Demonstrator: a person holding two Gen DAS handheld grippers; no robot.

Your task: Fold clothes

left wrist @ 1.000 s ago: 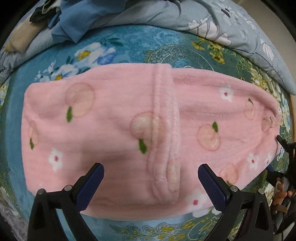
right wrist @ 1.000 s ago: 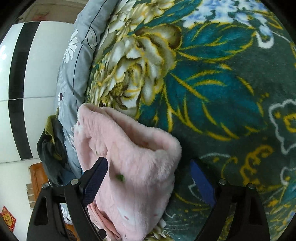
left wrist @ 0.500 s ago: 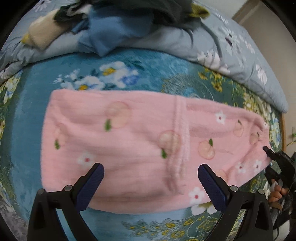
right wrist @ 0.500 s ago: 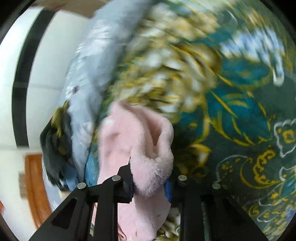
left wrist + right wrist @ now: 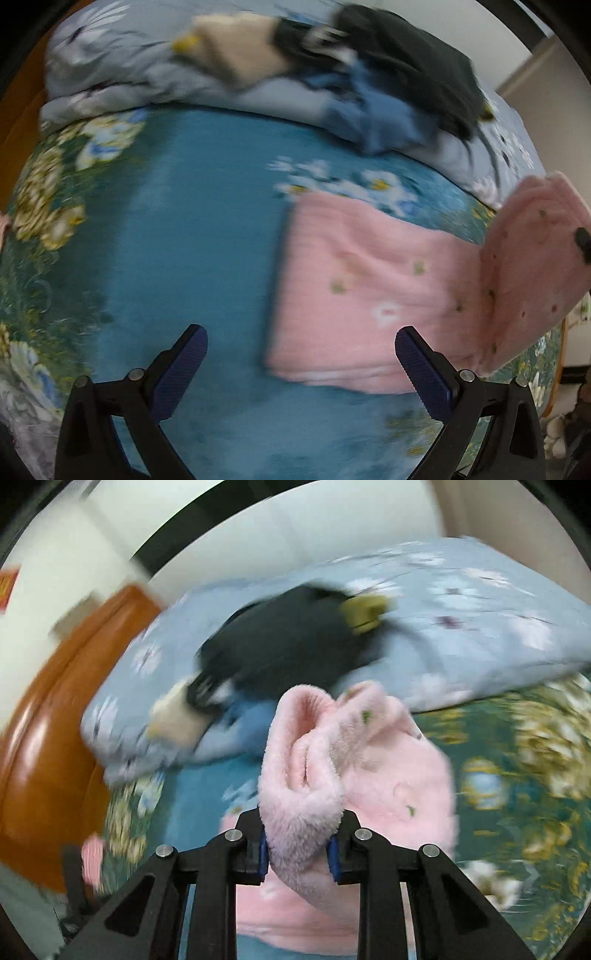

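Observation:
A pink fleece garment (image 5: 373,291) with peach and flower prints lies folded on the blue floral bedspread (image 5: 192,229), right of centre in the left wrist view. Its right end (image 5: 535,266) is lifted and curls over the rest. My left gripper (image 5: 301,369) is open and empty, above the bedspread to the left of the garment. My right gripper (image 5: 297,847) is shut on the garment's bunched end (image 5: 303,775) and holds it up above the flat part (image 5: 402,797).
A grey-blue floral quilt (image 5: 122,77) lies along the back of the bed with a pile of dark, blue and beige clothes (image 5: 369,74) on it. An orange wooden headboard (image 5: 48,738) and white wall stand behind in the right wrist view.
My right gripper closed on the garment's right end and lifted it up and over toward the left. My left gripper pulled back and swung left, so the garment now sits to its right.

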